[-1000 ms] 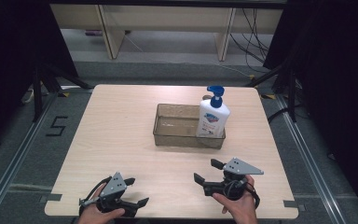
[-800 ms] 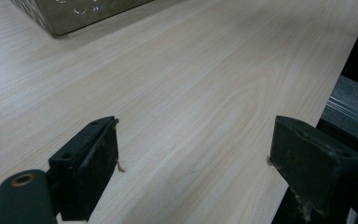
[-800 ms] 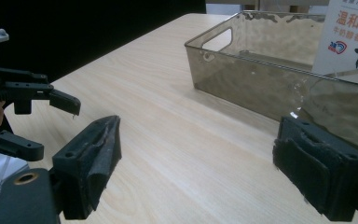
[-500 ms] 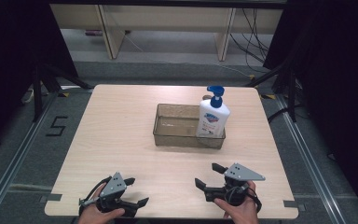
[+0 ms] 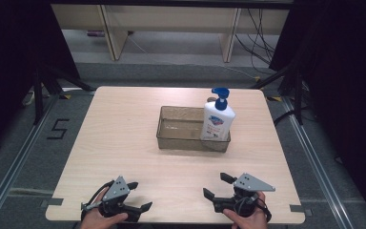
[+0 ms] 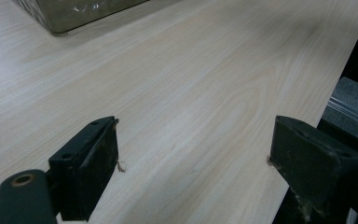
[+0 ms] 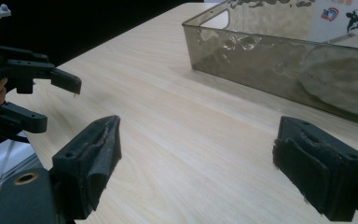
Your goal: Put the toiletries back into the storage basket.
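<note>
Both tongs, left (image 5: 139,196) and right (image 5: 215,185), gape empty at the desk's near edge; the top-heavy, probably slippery soap bottle (image 5: 217,121) wants gripping mid-body.

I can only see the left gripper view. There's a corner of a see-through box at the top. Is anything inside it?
Observer: Yes. A white pump bottle with a blue top stands upright in the right end of the box.
Operator: Where's my other gripper?
Observer: The right hand-held gripper is by the front edge of the table, on the right side. Its jaws are open and hold nothing.
Operator: Is it touching the box?
Observer: No. A stretch of bare table lies between it and the box.
</note>
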Available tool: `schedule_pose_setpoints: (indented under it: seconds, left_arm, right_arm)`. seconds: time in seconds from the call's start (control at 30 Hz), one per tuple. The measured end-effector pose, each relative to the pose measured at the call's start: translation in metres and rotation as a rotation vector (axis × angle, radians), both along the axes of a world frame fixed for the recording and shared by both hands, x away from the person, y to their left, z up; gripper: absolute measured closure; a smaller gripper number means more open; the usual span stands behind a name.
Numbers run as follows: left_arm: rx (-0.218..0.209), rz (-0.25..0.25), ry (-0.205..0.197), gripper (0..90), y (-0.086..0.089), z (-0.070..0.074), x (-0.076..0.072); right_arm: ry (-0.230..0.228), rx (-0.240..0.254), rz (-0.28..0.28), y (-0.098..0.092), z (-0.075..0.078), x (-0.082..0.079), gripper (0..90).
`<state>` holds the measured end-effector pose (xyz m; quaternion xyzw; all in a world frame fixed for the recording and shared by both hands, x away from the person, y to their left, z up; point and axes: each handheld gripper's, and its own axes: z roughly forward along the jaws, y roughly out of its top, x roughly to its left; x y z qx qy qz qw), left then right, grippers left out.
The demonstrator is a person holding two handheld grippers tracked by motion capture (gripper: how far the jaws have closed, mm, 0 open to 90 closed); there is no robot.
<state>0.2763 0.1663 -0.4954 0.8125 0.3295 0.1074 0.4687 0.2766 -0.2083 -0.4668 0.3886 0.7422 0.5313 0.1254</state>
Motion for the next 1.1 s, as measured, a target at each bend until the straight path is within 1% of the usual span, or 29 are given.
schedule_pose_setpoints:
  seconds: [0.03, 0.07, 0.13, 0.17, 0.2, 0.23, 0.3, 0.33, 0.37, 0.4, 0.43, 0.53, 0.57, 0.6, 0.63, 0.67, 0.7, 0.73, 0.77, 0.8, 0.83, 0.87, 0.9, 0.93, 0.97, 1.0, 1.03, 1.07, 1.1]
  left_arm:
    - [0.0, -0.003, 0.0, 14.9, 0.0, 0.0, 0.0]
    - [-0.001, -0.003, -0.001, 14.9, 0.0, 0.0, 0.0]
    - [-0.012, -0.005, -0.001, 14.9, 0.001, 0.0, 0.001]
    - [-0.012, -0.002, -0.002, 14.9, 0.0, -0.001, 0.001]
    - [-0.01, 0.0, -0.001, 14.9, 0.0, -0.001, 0.001]
    - [-0.003, -0.004, 0.002, 14.9, 0.0, 0.0, 0.001]
    - [-0.003, -0.007, 0.002, 14.9, 0.0, 0.0, 0.001]
    - [0.003, -0.003, 0.0, 14.9, 0.0, 0.0, 0.0]
    - [0.001, -0.002, 0.0, 14.9, 0.0, 0.0, 0.0]
    - [0.013, -0.009, -0.003, 14.9, 0.001, 0.0, 0.0]
    - [0.013, -0.011, -0.003, 14.9, 0.001, 0.0, 0.0]
    - [0.021, -0.016, -0.004, 14.9, 0.001, 0.0, 0.001]
    - [0.016, -0.017, -0.003, 14.9, 0.001, 0.0, 0.001]
    - [0.022, -0.016, -0.004, 14.9, 0.002, 0.0, 0.001]
    - [0.006, -0.01, 0.003, 14.9, 0.0, -0.001, 0.001]
    - [0.017, -0.012, 0.005, 14.9, 0.001, -0.001, 0.001]
    - [0.017, -0.006, 0.004, 14.9, 0.0, -0.001, 0.001]
    - [0.019, -0.007, 0.004, 14.9, 0.0, -0.001, 0.001]
    - [0.003, -0.011, 0.0, 14.9, -0.001, -0.001, 0.001]
    - [0.039, -0.026, -0.006, 14.9, 0.002, 0.0, 0.002]
    - [0.045, -0.025, -0.003, 14.9, 0.002, 0.0, 0.002]
    - [0.04, -0.027, -0.007, 14.9, 0.002, 0.0, 0.002]
    - [0.01, -0.02, 0.0, 14.9, 0.0, -0.001, 0.0]
    - [0.0, -0.016, 0.001, 14.9, -0.001, -0.001, 0.0]
    - [-0.002, -0.014, 0.001, 14.9, -0.001, -0.001, 0.0]
    - [-0.002, -0.013, 0.001, 14.9, -0.001, -0.001, 0.0]
    - [-0.002, -0.014, 0.002, 14.9, -0.001, -0.001, 0.0]
    - [0.001, -0.014, 0.002, 14.9, -0.001, -0.001, 0.0]
    - [0.035, -0.027, -0.01, 14.9, 0.001, -0.002, 0.002]
  right_arm:
    - [-0.015, -0.014, -0.002, -0.001, -0.001, 0.001, 15.4]
    - [-0.026, -0.015, -0.001, -0.002, -0.002, 0.001, 15.4]
    - [-0.025, -0.012, 0.011, -0.003, -0.003, -0.001, 15.3]
    - [-0.031, -0.03, 0.005, -0.003, -0.004, -0.002, 15.4]
    - [-0.011, -0.003, 0.008, -0.001, -0.004, -0.005, 15.4]
    - [-0.046, -0.019, 0.031, -0.002, -0.006, -0.005, 15.4]
    - [-0.053, -0.029, 0.04, -0.003, -0.005, -0.006, 15.4]
    - [-0.058, -0.025, 0.036, -0.003, -0.006, -0.007, 15.4]
    - [-0.052, -0.027, 0.033, -0.003, -0.006, -0.009, 15.4]
    - [-0.058, -0.033, 0.033, -0.004, -0.007, -0.009, 15.4]
    - [-0.07, -0.032, 0.035, -0.005, -0.007, -0.01, 15.4]
    - [-0.067, -0.034, 0.024, -0.007, -0.008, -0.012, 15.4]
    - [-0.051, -0.03, 0.023, -0.008, -0.008, -0.013, 15.4]
    - [-0.049, -0.051, 0.02, -0.01, -0.008, -0.016, 15.5]
    - [-0.069, -0.066, 0.026, -0.012, -0.008, -0.015, 15.5]
    - [-0.071, -0.053, 0.026, -0.013, -0.01, -0.016, 15.5]
    - [-0.053, -0.052, 0.019, -0.015, -0.01, -0.019, 15.5]
    - [-0.049, -0.053, 0.018, -0.018, -0.01, -0.021, 15.5]
    - [-0.044, -0.044, 0.011, -0.018, -0.012, -0.022, 15.5]
    - [-0.054, -0.063, 0.009, -0.021, -0.011, -0.023, 15.5]
    - [-0.043, -0.062, 0.007, -0.022, -0.012, -0.024, 15.5]
    - [-0.048, -0.045, 0.005, -0.024, -0.013, -0.026, 15.5]
    - [-0.048, -0.045, 0.005, -0.024, -0.013, -0.026, 15.5]
    - [-0.062, -0.061, 0.003, -0.025, -0.013, -0.026, 15.5]
    - [-0.047, -0.058, -0.005, -0.026, -0.013, -0.028, 15.5]
    - [-0.042, -0.049, 0.005, -0.026, -0.013, -0.028, 15.4]
    - [-0.051, -0.066, -0.002, -0.028, -0.014, -0.028, 15.4]
    - [-0.051, -0.066, -0.002, -0.028, -0.014, -0.028, 15.4]
    - [-0.042, -0.075, -0.003, -0.029, -0.014, -0.03, 15.4]
